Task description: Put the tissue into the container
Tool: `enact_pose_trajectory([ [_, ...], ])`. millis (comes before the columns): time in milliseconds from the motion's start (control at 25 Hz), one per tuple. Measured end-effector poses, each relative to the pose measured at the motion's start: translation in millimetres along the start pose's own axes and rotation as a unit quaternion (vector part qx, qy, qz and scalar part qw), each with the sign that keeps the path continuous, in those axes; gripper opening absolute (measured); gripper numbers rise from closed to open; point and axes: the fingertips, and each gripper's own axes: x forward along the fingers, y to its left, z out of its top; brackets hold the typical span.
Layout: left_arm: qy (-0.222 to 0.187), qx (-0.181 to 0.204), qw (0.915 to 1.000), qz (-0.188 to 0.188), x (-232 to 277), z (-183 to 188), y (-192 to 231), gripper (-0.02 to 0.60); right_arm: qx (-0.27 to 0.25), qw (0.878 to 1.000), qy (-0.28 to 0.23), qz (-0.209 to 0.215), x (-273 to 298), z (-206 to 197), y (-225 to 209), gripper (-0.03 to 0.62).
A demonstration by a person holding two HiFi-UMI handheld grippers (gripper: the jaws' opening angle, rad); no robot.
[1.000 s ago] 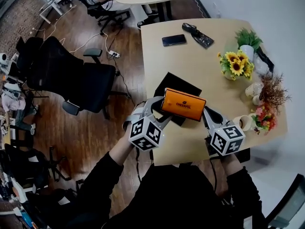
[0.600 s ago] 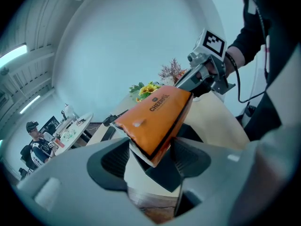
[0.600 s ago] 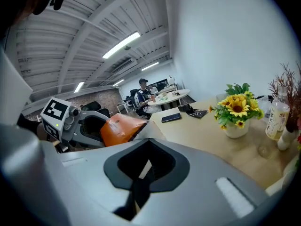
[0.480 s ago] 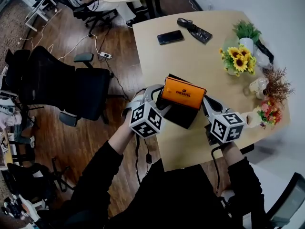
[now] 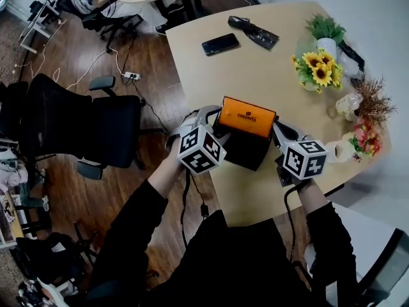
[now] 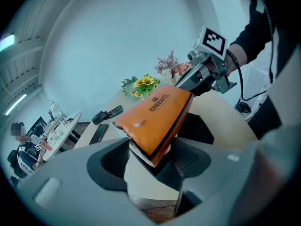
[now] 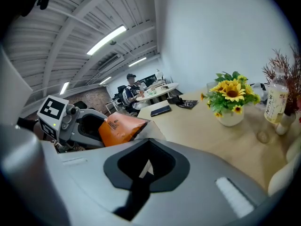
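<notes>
An orange tissue pack point(image 5: 248, 116) hangs between my two grippers, just above a black open container point(image 5: 246, 149) on the wooden table point(image 5: 255, 75). My left gripper point(image 5: 217, 117) is shut on the pack's left end; in the left gripper view the pack point(image 6: 155, 114) sits tilted between the ribbed pads of my left gripper point(image 6: 150, 157), with the container point(image 6: 200, 128) behind it. My right gripper point(image 5: 276, 130) meets the pack's right end. In the right gripper view my right gripper point(image 7: 148, 166) has its jaws together, pinching the pale end flap of the pack point(image 7: 120, 126).
A phone point(image 5: 219, 44) and a black case point(image 5: 254, 32) lie at the table's far side. Sunflowers in a pot point(image 5: 317, 69), a bottle point(image 5: 351, 104) and a mug point(image 5: 339, 151) stand along the right. A black office chair point(image 5: 70, 123) stands left of the table.
The pack, held at both ends, has shifted from the container's near side toward its far side. The head view has swung, so the table sits higher in frame.
</notes>
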Motion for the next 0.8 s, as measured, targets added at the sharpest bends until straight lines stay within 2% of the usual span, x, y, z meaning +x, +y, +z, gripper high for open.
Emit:
enact_pose_trajectory([
  [600, 0.032, -0.003, 0.9977, -0.059, 41, -27, -11, 0.259, 0.007, 0.998, 0.055, -0.034, 24, -39, -23, -0.002],
  [800, 0.047, -0.005, 0.9962, -0.074, 49, -33, -12, 0.259, -0.004, 0.995, 0.079, -0.059, 28, -43, -26, -0.002],
])
